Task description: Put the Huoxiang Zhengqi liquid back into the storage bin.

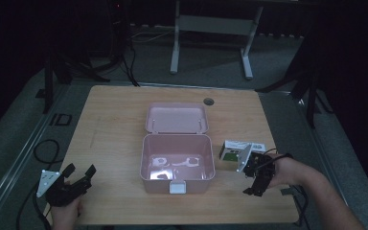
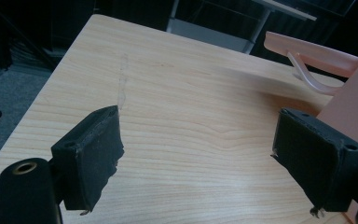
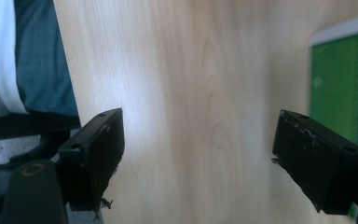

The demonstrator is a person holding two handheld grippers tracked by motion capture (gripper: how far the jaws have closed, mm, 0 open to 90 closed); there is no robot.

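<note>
A pink plastic box [image 1: 177, 163] stands open in the middle of the wooden table [image 1: 115, 129], its lid [image 1: 176, 118] folded back flat behind it. Small white items lie on its floor. My left gripper [image 1: 80, 170] rests near the table's front left corner, open and empty. In the left gripper view it [image 2: 198, 140] faces bare wood, with the pink box's wall [image 2: 349, 102] at the right edge. A small white and green carton [image 1: 239, 152] lies just right of the box. My right gripper [image 1: 255, 187] hovers just in front of it, open, with nothing between its jaws [image 3: 198, 140]. The green carton [image 3: 338, 88] is blurred at the right.
A round cable hole [image 1: 209, 101] sits at the table's far edge. Cables [image 1: 43, 148] lie on the floor to the left, and a desk frame [image 1: 211, 43] stands behind the table. The person's clothing [image 3: 23, 56] is beyond the near table edge.
</note>
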